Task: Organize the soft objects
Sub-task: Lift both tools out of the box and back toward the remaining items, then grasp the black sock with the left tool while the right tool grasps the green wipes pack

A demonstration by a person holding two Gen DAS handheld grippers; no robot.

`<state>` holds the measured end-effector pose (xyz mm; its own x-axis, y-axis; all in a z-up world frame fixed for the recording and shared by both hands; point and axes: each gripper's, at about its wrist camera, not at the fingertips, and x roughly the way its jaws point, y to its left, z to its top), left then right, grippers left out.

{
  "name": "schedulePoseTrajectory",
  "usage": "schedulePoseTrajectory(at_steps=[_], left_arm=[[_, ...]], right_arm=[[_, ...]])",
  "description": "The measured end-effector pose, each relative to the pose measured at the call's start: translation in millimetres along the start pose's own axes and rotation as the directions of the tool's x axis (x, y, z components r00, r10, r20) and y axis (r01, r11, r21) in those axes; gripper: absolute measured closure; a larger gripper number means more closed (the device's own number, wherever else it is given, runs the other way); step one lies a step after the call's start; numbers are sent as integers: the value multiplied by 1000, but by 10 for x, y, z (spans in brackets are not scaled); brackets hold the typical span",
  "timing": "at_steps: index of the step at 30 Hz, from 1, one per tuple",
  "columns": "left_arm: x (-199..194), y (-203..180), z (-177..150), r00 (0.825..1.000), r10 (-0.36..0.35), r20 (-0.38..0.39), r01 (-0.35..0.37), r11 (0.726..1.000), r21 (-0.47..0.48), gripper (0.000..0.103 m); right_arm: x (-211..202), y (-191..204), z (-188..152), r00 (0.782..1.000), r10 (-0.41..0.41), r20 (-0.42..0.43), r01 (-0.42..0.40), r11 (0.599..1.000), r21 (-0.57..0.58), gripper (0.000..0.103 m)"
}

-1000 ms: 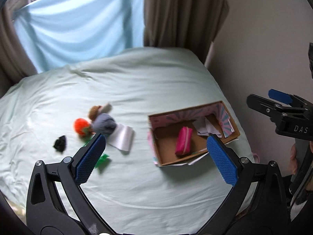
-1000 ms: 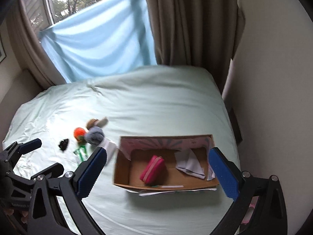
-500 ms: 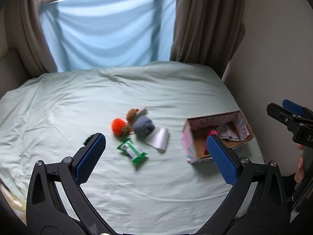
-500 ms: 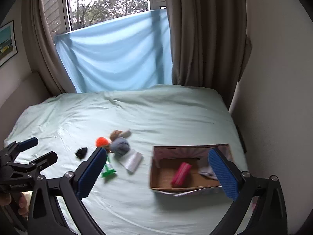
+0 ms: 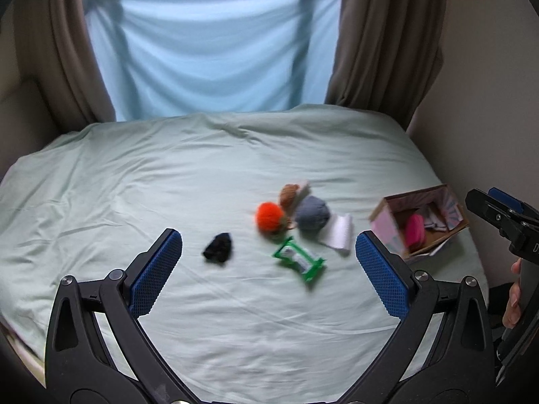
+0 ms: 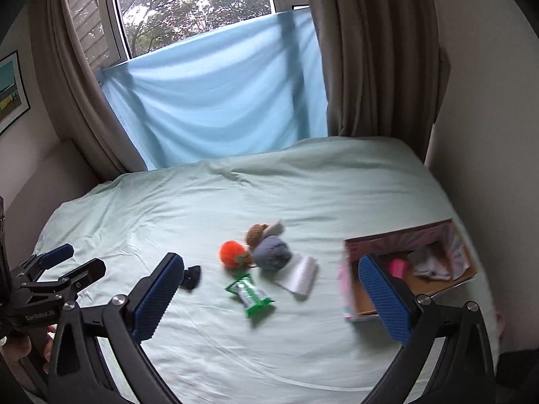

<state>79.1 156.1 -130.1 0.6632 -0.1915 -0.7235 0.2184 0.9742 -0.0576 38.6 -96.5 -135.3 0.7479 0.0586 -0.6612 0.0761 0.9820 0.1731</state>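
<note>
Several soft things lie mid-bed: an orange pompom (image 5: 268, 217), a brown plush (image 5: 289, 193), a grey-blue ball (image 5: 312, 213), a white folded cloth (image 5: 338, 234), a green packet (image 5: 299, 260) and a black item (image 5: 219, 247). A pink cardboard box (image 5: 384, 217) at the right holds a pink pouch (image 5: 413, 230) and white cloth. My left gripper (image 5: 269, 269) is open and empty above the near bed. My right gripper (image 6: 273, 296) is open and empty too; the box (image 6: 350, 282) shows behind its right finger.
The pale green bed (image 5: 168, 185) meets a wall (image 5: 488, 101) on the right. Brown curtains (image 6: 377, 50) and a blue sheet (image 6: 219, 101) hang behind it. A framed picture (image 6: 10, 91) hangs on the left wall.
Both grippers have pulled back and tilted up from the bed, so the objects and box look smaller and farther. Nothing on the bed has moved; both grippers stayed open.
</note>
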Motion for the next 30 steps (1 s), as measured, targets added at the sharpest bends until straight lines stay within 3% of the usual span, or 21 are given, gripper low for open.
schedulePoseTrajectory(at_steps=[6, 12, 21, 30], left_arm=[[411, 593, -78, 1000, 8, -23, -8, 1000, 10, 0], [1235, 982, -292, 998, -3, -65, 5, 999, 35, 0], [2628, 1165, -744, 989, -46, -143, 59, 994, 88, 1], [3560, 1183, -1060, 980, -53, -192, 74, 992, 105, 5]], right_arm=[[500, 383, -175, 1000, 3, -14, -2, 1000, 11, 0], [1231, 574, -434, 999, -6, -51, 4, 999, -34, 0], [2407, 630, -1009, 990, -33, -140, 16, 992, -121, 0], [3269, 636, -1471, 969, -11, -245, -55, 963, -262, 0]])
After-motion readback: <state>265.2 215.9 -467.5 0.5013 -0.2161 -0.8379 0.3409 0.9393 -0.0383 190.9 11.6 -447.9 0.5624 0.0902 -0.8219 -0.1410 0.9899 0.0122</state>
